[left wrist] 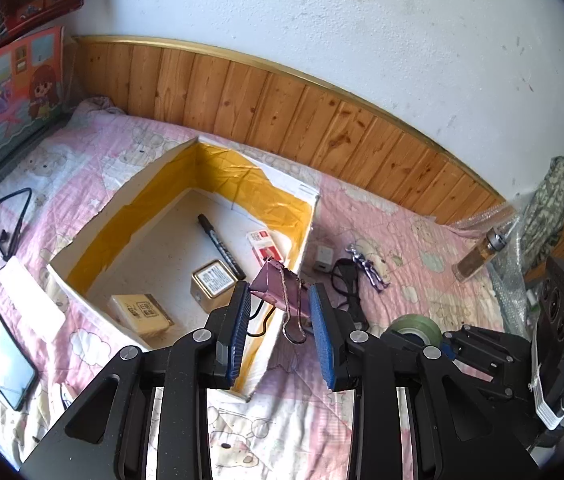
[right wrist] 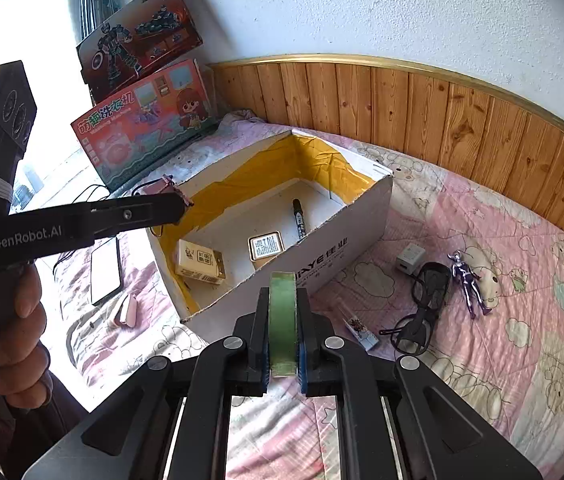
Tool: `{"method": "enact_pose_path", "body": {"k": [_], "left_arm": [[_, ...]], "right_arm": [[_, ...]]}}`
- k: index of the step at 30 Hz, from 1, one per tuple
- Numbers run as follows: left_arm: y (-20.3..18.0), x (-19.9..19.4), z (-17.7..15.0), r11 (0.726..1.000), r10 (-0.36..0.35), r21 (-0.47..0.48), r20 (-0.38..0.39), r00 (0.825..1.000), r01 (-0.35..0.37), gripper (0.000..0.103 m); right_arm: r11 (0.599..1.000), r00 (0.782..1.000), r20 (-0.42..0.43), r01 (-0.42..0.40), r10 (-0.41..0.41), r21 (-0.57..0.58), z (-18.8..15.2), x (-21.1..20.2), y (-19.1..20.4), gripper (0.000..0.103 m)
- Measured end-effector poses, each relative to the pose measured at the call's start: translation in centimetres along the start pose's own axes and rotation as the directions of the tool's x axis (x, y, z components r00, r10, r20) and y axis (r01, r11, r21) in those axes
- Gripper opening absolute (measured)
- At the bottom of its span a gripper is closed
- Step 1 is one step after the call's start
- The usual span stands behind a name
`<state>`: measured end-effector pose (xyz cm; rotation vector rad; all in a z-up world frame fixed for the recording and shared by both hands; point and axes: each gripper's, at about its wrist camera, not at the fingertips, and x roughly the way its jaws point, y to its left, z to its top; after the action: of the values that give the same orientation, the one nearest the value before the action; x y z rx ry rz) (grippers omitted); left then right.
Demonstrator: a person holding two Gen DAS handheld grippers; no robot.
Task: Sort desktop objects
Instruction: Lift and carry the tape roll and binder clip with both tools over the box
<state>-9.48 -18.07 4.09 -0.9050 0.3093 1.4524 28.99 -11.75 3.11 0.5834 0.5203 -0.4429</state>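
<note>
Presently held, item one: a pink binder clip (left wrist: 278,292), pinched between the blue pads of the left gripper (left wrist: 280,300), jaws part-closed on its body with the wire handles hanging loose toward the camera. It hangs above the near right wall of the cardboard box (left wrist: 94,220).

Item two: a roll of green tape (right wrist: 282,320), stood on edge and clamped flat-sided in the right gripper (right wrist: 282,332), jaws fully closed on it. It sits just short of the box's near wall, over the quilt.

Contents of the box (already sorted, by the look of it): a black marker (left wrist: 220,246), a small gold tin (left wrist: 213,284), a cream carton (left wrist: 142,314) and a red-and-white packet (left wrist: 265,246).

Step in hand, as judged: carrying both items to the box. The next move calls for bringing each gripper over the open interior, then parting the jaws to drop the load clear of the walls.

Still outside, to the right of the box: a white charger (right wrist: 409,258), black glasses (right wrist: 421,304), a silver-purple toy figure (right wrist: 467,282). On the left: a phone (left wrist: 0,350) and a corded neckband earphone (left wrist: 4,226).

Surface: a pink cartoon-print quilt (right wrist: 501,240). Room: wood panelling below a white plaster wall, with toy cartons (right wrist: 146,120) leaning at the far left.
</note>
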Motion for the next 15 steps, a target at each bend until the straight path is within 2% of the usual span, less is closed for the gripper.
{"method": "enact_pose_path", "body": {"k": [15], "left_arm": [[4.2, 1.5, 1.8, 0.998, 0.018, -0.053, -0.033, 0.999, -0.019, 0.031]], "right_arm": [[0.999, 1.000, 0.011, 0.006, -0.006, -0.035, 2.5, 1.1, 2.1, 0.011]]}}
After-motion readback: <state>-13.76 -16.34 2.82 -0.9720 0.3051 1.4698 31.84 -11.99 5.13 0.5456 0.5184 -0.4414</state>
